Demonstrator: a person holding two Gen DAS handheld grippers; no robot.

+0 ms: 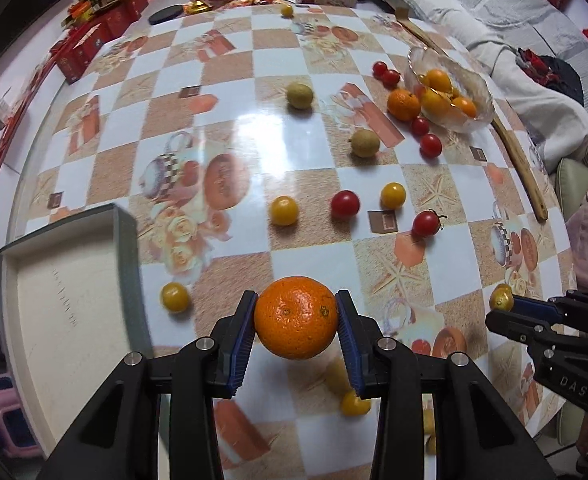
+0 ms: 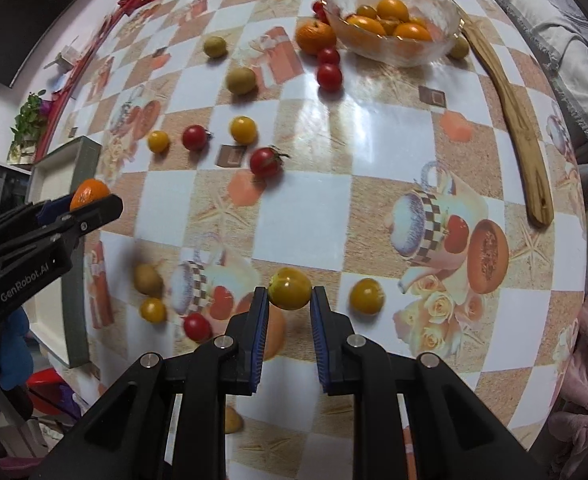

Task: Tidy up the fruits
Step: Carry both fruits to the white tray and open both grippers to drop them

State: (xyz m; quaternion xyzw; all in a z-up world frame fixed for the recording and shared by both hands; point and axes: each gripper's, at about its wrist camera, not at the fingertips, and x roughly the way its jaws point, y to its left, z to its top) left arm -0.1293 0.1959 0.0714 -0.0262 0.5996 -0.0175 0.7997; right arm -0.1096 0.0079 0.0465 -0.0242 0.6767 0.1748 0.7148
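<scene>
We look down on a checkered table (image 1: pixel 254 64) strewn with fruit. At lower left of the left wrist view sits a shallow tray (image 1: pixel 66 300); at upper right, a glass bowl (image 1: pixel 474 92) holding orange fruit. Our left gripper (image 1: pixel 296 320), bottom centre, clamps an orange mandarin (image 1: pixel 296 317) above the tabletop. In the right wrist view our right gripper (image 2: pixel 290 300), bottom centre, pinches a small yellow tomato (image 2: pixel 290 289). Red and yellow tomatoes lie scattered mid-frame.
</scene>
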